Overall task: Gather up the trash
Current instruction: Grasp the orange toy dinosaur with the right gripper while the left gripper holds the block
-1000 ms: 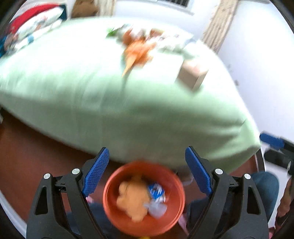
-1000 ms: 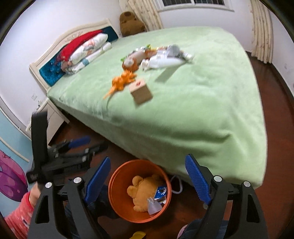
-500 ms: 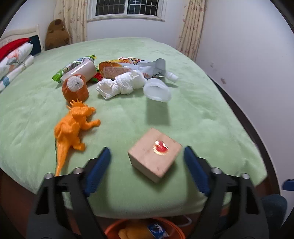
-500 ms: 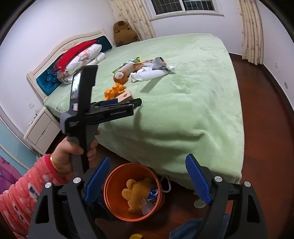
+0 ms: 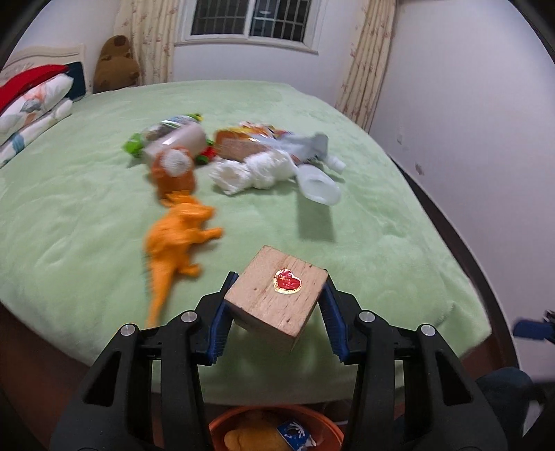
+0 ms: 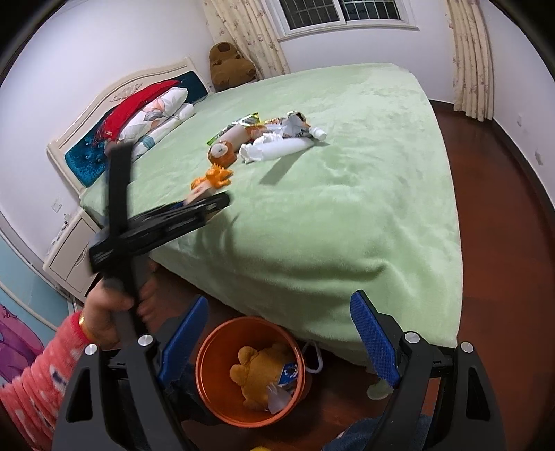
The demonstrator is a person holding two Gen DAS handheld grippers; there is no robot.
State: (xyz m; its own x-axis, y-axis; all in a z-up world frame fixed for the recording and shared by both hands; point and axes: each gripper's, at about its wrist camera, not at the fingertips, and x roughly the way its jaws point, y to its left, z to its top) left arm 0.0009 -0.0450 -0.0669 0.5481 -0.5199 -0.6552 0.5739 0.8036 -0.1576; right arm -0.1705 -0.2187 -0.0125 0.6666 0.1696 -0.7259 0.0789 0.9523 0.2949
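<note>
At the bed's 6 o'clock edge, my left tongs clamped the wooden block; right tongs gaped wide over the orange bin.

We're in a home bedroom: big bed w/ green blanket, padded headboard & pillows far left, nightstand beside it, curtained window on far wall.

Black clamp frames, silver screws, blue ribbed fingers; pink dotted sleeve, gold bangle.
</note>
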